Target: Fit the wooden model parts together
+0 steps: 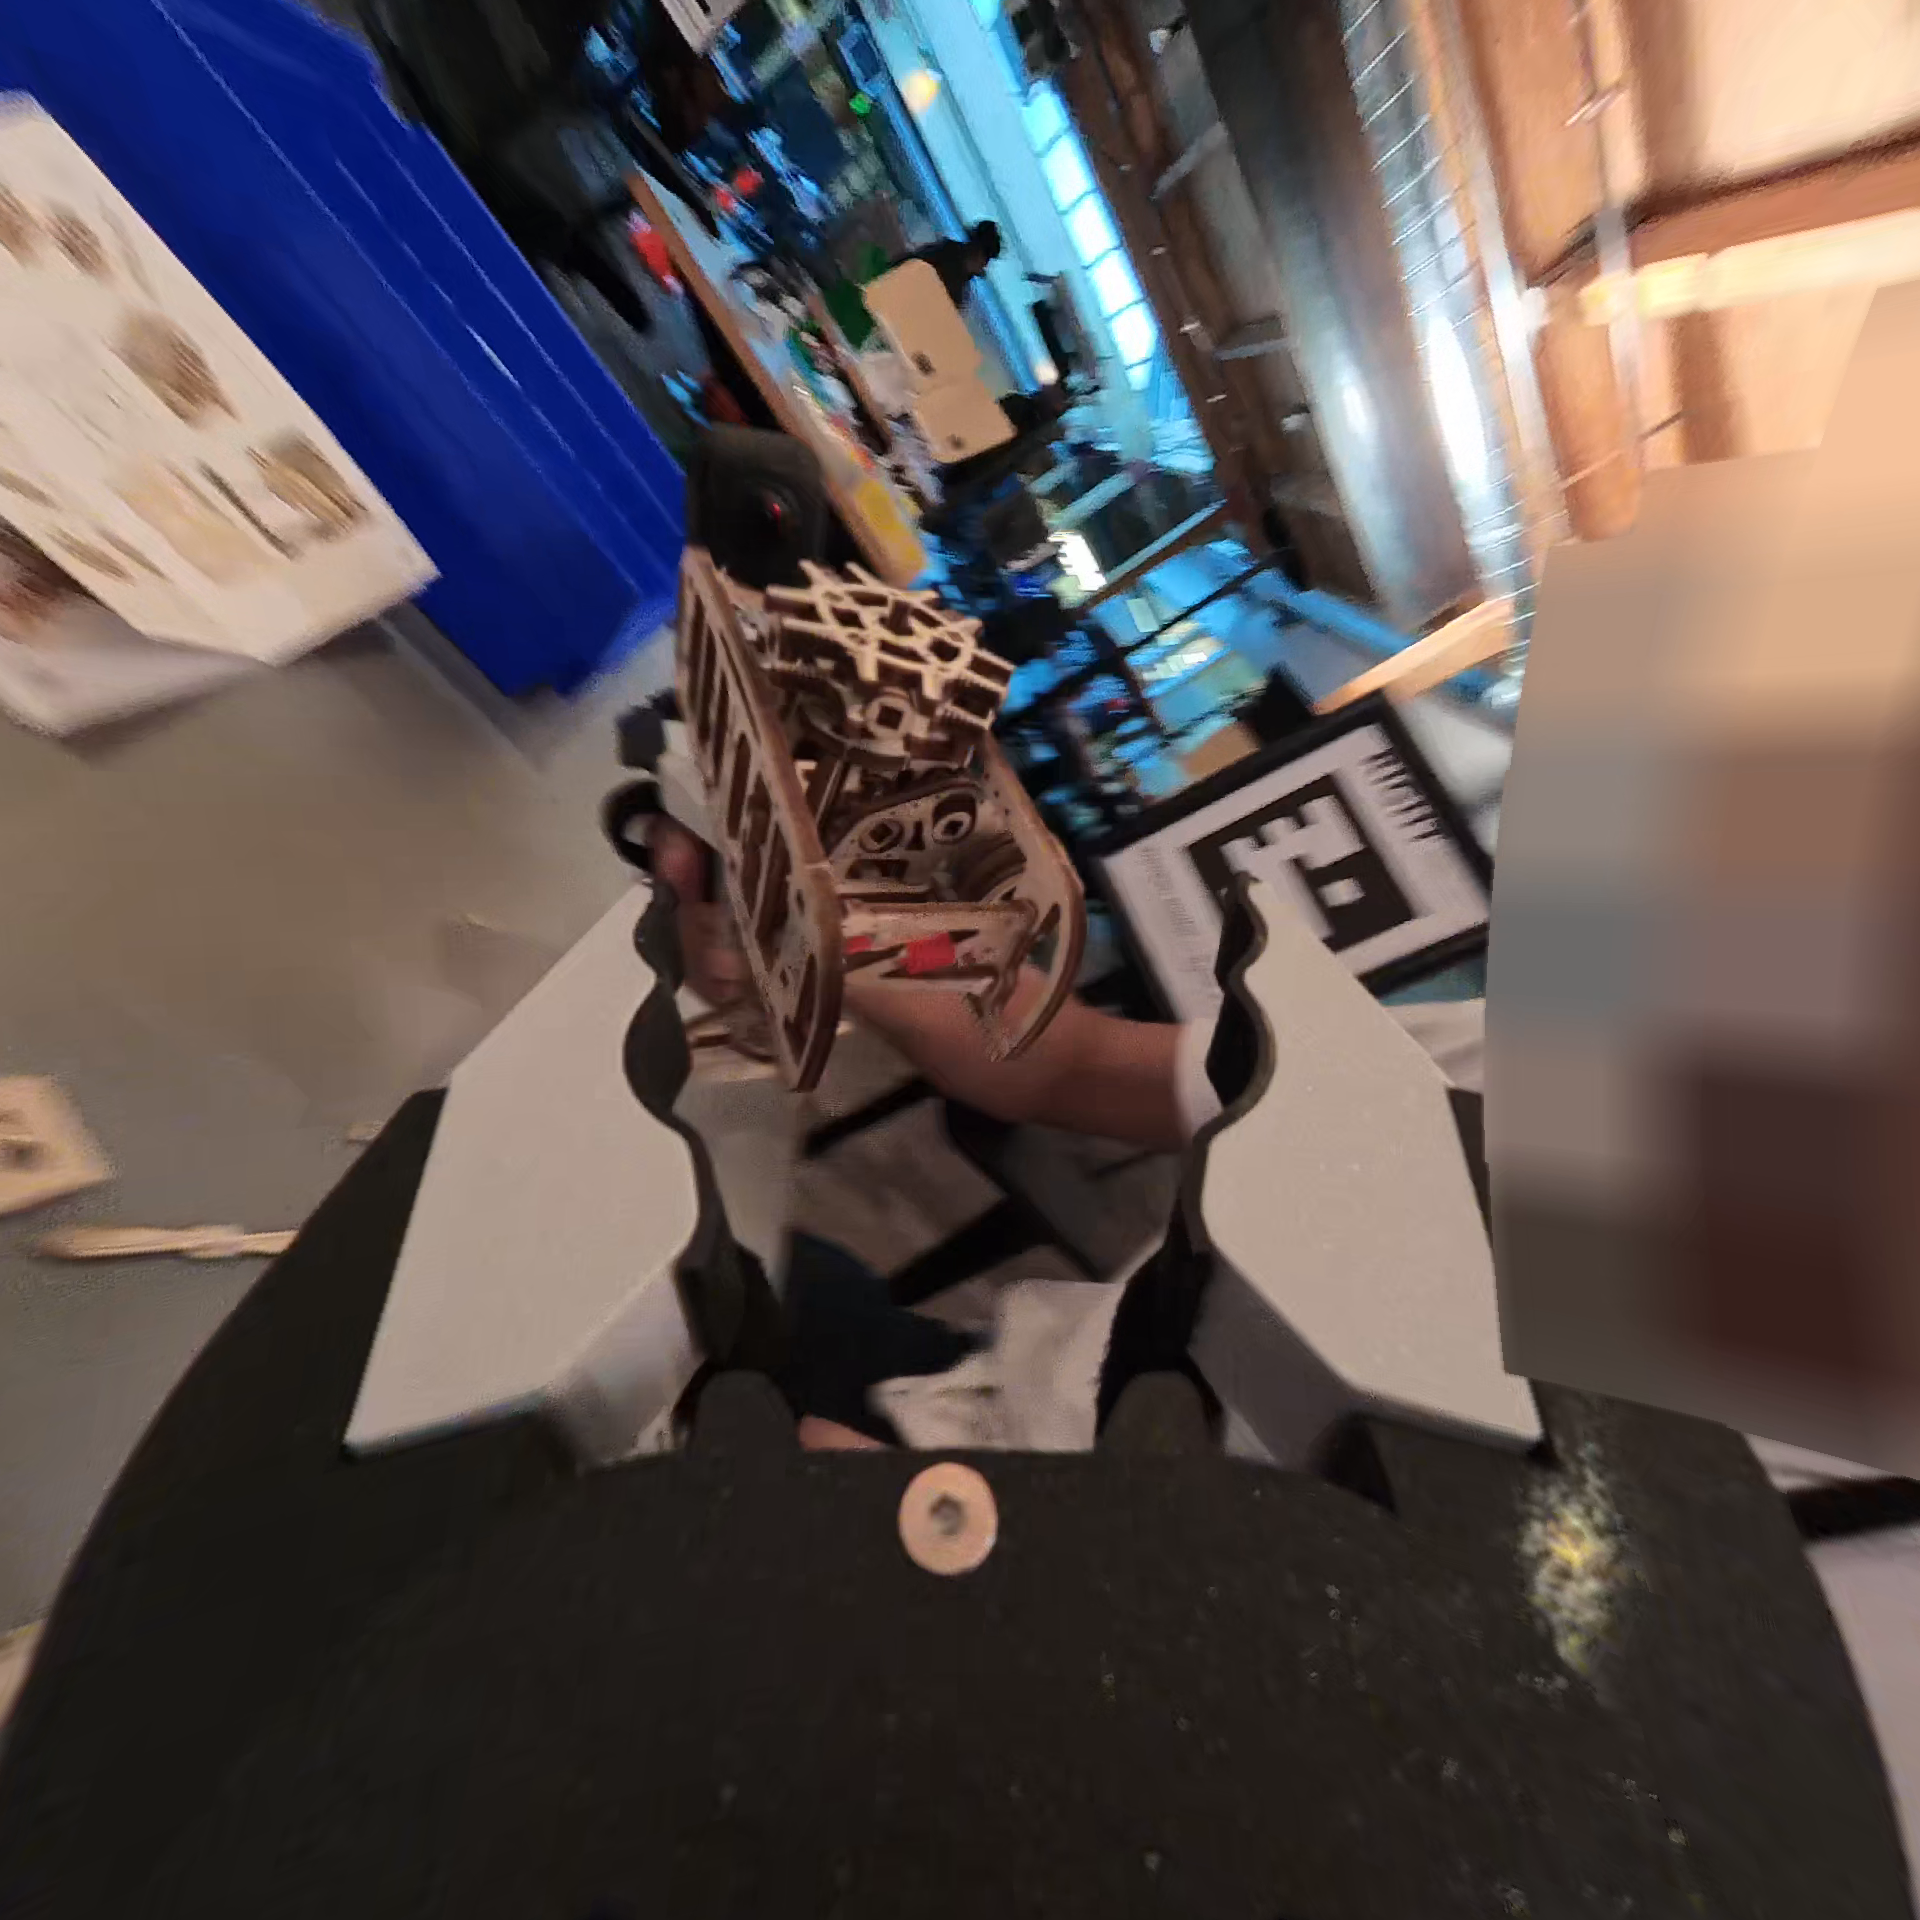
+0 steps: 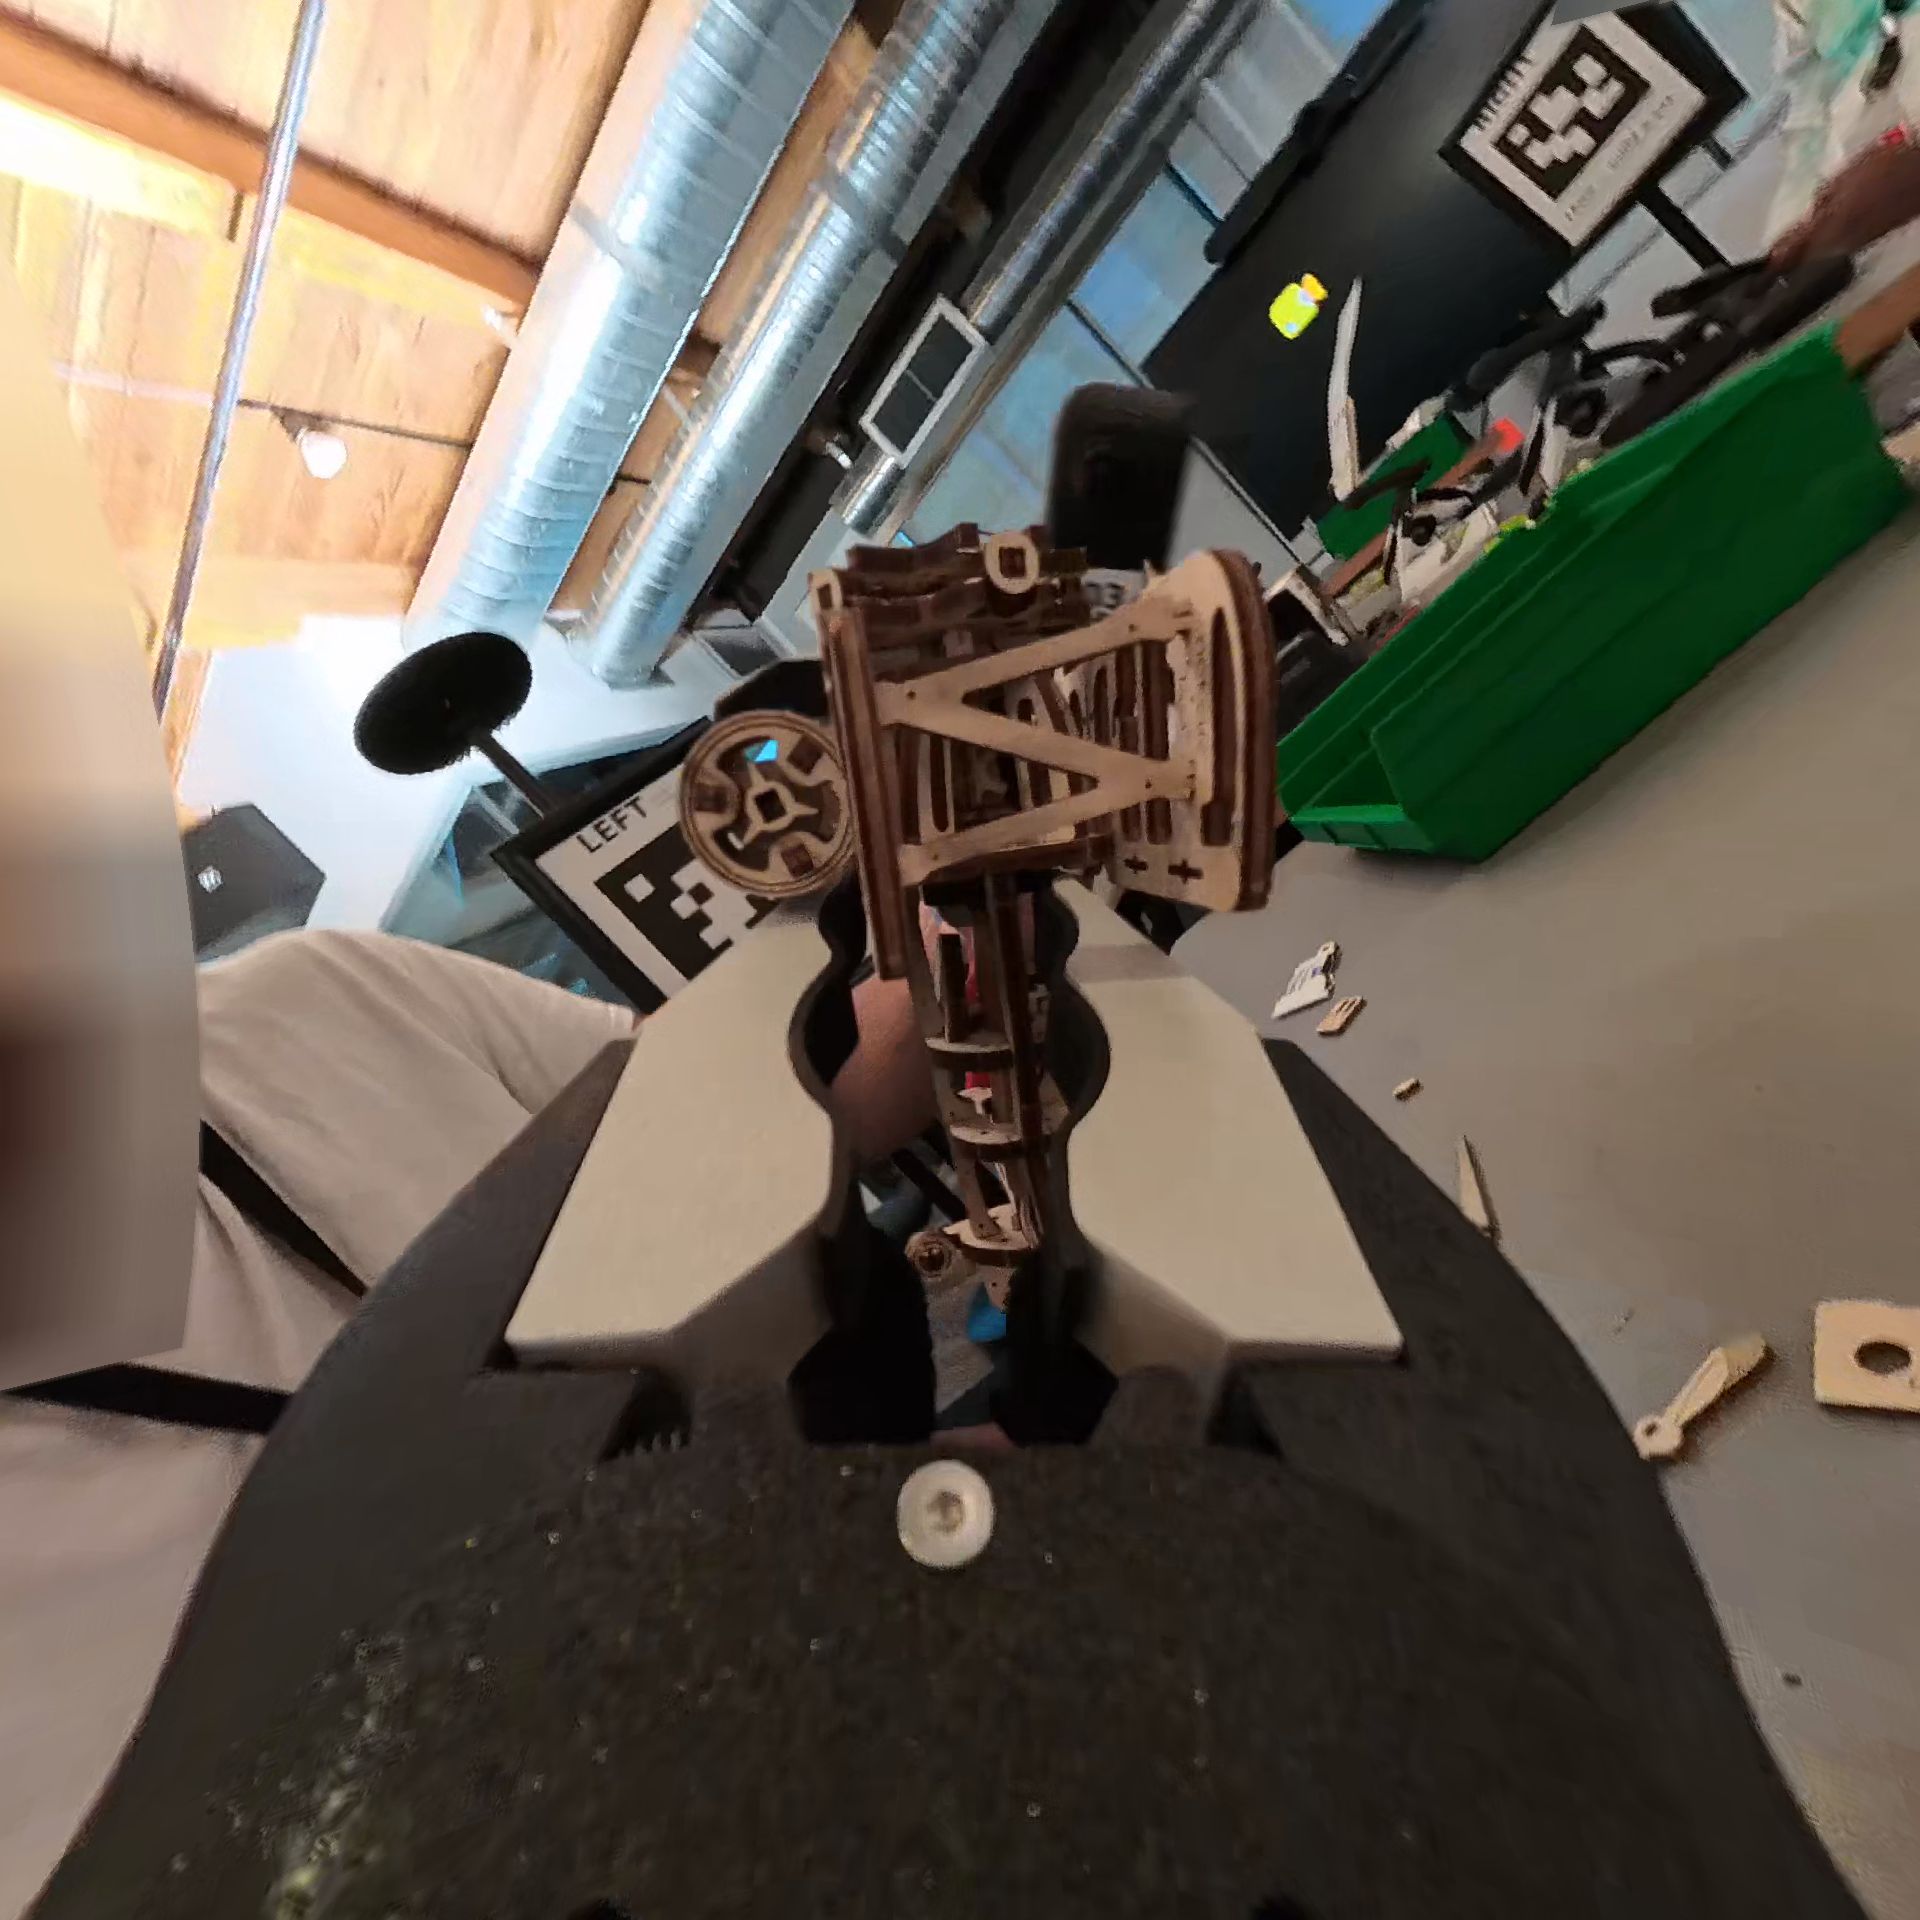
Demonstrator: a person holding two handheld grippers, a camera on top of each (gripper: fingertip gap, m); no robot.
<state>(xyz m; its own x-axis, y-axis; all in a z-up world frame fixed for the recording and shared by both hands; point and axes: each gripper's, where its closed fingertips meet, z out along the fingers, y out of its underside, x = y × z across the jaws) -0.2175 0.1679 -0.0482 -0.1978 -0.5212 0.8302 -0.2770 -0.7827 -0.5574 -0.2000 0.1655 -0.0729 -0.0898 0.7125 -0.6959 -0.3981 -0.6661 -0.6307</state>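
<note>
The wooden model [image 2: 1039, 727], a laser-cut frame with gears and a round wheel [image 2: 764, 805] on its left side, is held up in the air. My right gripper [image 2: 956, 920] is shut on the model's narrow lower part. In the left wrist view the same model [image 1: 862, 810] stands tilted just beyond my left gripper [image 1: 948, 904], which is open and empty. A spoked gear [image 1: 883, 644] sits on top of the model. The right gripper's fingers [image 1: 634, 821] show behind it.
Loose wooden pieces [image 2: 1704, 1392] and a square plate with a hole [image 2: 1870, 1371] lie on the grey table [image 2: 1558, 1091]. A green bin [image 2: 1558, 707] stands at the right. A blue bin [image 1: 416, 364], a printed sheet [image 1: 156, 416] and a marker board [image 1: 1299, 862] surround the model. The gap from one gripper's tips to the other's is roughly 4 centimetres.
</note>
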